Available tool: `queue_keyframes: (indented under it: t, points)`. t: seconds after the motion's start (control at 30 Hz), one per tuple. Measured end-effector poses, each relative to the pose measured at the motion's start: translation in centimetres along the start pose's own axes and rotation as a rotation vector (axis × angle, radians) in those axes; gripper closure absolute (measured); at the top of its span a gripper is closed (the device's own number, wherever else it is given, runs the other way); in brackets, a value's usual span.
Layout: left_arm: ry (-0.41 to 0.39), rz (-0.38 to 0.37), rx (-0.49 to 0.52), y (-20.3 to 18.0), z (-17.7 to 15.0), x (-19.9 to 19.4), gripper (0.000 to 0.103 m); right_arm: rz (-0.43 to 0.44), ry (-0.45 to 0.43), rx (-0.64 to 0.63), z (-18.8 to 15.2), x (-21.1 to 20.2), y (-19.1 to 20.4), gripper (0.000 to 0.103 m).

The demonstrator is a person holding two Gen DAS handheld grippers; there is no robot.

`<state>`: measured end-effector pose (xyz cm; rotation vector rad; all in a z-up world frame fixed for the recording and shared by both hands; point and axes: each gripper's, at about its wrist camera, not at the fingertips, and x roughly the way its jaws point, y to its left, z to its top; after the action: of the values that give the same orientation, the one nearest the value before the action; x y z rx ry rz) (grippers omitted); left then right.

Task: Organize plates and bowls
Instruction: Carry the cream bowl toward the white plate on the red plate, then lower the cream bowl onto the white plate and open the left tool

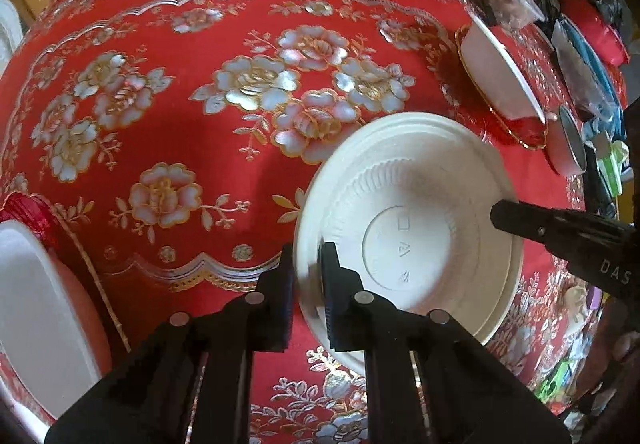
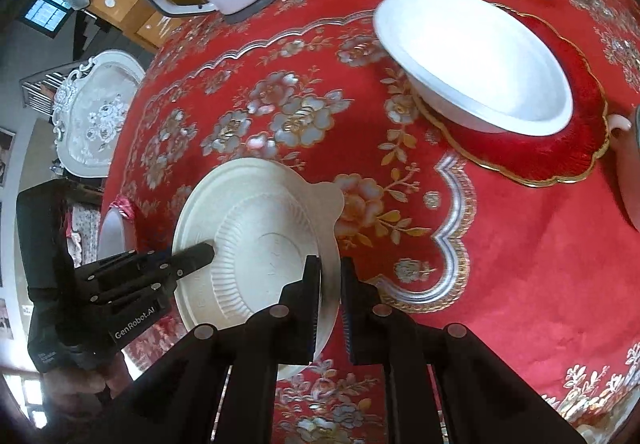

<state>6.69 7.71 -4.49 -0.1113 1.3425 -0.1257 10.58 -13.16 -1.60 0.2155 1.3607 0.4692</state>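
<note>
The cream bowl [image 1: 412, 228] is held above the red desk [image 1: 180, 124], each gripper clamped on its rim: the left gripper [image 1: 308, 296] at one edge, the right gripper [image 2: 330, 304] at the opposite edge, one finger inside and one outside.

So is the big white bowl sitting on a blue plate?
No, the white bowl sits on a red plate with a gold rim.

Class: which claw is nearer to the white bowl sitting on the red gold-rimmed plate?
Right. The right claw, pinching the ribbed bowl's rim, sits on the white bowl's side; the left claw grips the opposite rim.
</note>
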Motion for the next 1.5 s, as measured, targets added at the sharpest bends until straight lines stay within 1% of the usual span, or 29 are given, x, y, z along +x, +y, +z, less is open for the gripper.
queue_keyframes:
  t: [0.23,0.37,0.5,0.7,0.87,1.0,1.07,1.1,1.2,1.33,1.37,1.47,1.5]
  points:
    - [-0.067,0.013,-0.080,3.2,-0.5,-4.4,0.094,0.031,-0.004,-0.094,0.9,-0.4,4.8,0.093]
    - [-0.103,0.047,-0.135,6.1,-1.4,-6.9,0.094,0.061,0.001,-0.177,1.3,-0.1,9.1,0.093]
    - [-0.140,0.088,-0.205,9.6,-3.1,-9.3,0.094,0.090,0.009,-0.259,1.5,0.5,13.8,0.093]
    - [-0.167,0.146,-0.308,14.3,-5.1,-11.3,0.094,0.117,0.029,-0.359,1.3,2.2,19.8,0.093]
    - [-0.168,0.180,-0.382,17.6,-6.9,-11.4,0.094,0.112,0.057,-0.425,0.8,4.3,23.5,0.093]
    - [-0.160,0.194,-0.430,19.4,-8.0,-10.8,0.093,0.096,0.076,-0.459,0.6,5.9,25.5,0.092]
    - [-0.157,0.199,-0.448,20.1,-8.3,-10.3,0.092,0.086,0.079,-0.473,0.4,6.6,26.1,0.089]
    - [-0.156,0.200,-0.453,20.3,-8.5,-10.3,0.093,0.077,0.085,-0.483,0.3,7.0,26.4,0.089]
    - [-0.164,0.229,-0.450,20.5,-8.6,-10.1,0.092,0.063,0.088,-0.494,0.1,7.7,26.7,0.089]
    - [-0.152,0.235,-0.462,21.1,-8.7,-9.5,0.091,0.066,0.090,-0.490,0.1,8.0,26.7,0.088]
    - [-0.151,0.243,-0.465,21.2,-8.7,-9.3,0.091,0.066,0.084,-0.491,0.1,7.9,26.7,0.087]
    - [-0.163,0.273,-0.471,21.3,-8.9,-9.3,0.091,0.063,0.067,-0.487,0.4,7.4,26.5,0.073]
    - [-0.166,0.279,-0.477,21.5,-9.0,-9.4,0.085,0.065,0.062,-0.484,0.5,7.2,26.4,0.072]
